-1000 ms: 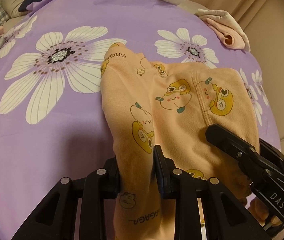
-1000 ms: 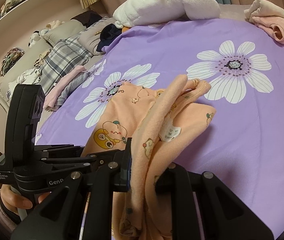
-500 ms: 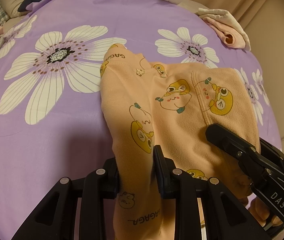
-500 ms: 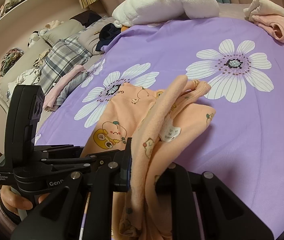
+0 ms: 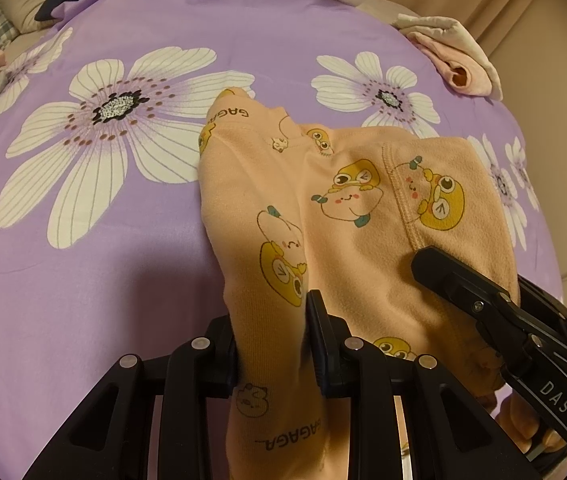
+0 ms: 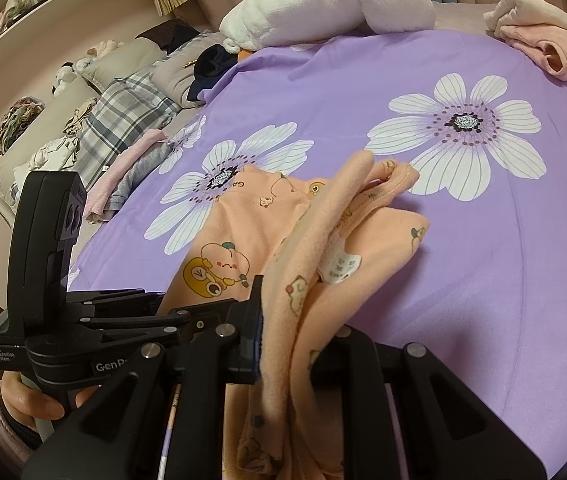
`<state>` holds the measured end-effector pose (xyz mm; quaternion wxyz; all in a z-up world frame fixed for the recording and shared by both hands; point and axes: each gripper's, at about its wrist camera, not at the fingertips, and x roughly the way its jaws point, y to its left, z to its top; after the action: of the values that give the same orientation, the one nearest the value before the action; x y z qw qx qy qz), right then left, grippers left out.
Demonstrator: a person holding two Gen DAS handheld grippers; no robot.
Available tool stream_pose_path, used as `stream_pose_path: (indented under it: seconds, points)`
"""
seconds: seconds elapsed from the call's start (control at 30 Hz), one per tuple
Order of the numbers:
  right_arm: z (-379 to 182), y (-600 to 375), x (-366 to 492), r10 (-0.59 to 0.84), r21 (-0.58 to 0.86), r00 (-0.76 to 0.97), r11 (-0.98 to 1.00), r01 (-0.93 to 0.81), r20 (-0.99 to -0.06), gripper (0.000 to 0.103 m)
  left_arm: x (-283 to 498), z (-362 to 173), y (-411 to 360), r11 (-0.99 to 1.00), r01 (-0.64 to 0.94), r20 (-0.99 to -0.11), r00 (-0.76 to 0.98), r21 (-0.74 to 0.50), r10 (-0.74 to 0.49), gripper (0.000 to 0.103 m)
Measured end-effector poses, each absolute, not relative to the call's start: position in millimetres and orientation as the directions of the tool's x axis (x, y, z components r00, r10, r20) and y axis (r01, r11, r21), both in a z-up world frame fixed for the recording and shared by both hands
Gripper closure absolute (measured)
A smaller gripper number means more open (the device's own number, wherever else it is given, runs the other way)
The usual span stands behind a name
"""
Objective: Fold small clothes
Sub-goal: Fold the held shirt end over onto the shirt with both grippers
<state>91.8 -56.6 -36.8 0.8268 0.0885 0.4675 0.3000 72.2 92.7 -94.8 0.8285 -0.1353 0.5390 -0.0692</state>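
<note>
A small peach garment (image 5: 347,216) printed with cartoon animals lies partly folded on the purple flowered bed cover (image 5: 83,272). My left gripper (image 5: 271,336) is shut on the garment's near left edge. My right gripper (image 6: 295,320) is shut on the near right edge, where the cloth (image 6: 307,264) bunches and a white label shows. The right gripper also shows in the left wrist view (image 5: 483,300), lying over the garment's right side. The left gripper shows in the right wrist view (image 6: 123,312), held by a hand.
A folded pink garment (image 5: 455,64) lies at the far right of the bed, also in the right wrist view (image 6: 543,44). A white fluffy blanket (image 6: 331,8) lies at the head. Plaid and grey clothes (image 6: 123,120) are piled along the left.
</note>
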Motion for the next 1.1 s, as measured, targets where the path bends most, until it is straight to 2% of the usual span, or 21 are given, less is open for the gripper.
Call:
stream_pose_path:
  seconds: [1.1]
  points:
    - [-43.0,-61.6,95.2,0.569,0.444,0.367,0.814,-0.374,-0.736,0.085,75.3,-93.8,90.5,0.960,-0.032,-0.886,0.393,-0.280,-0.245,0.077]
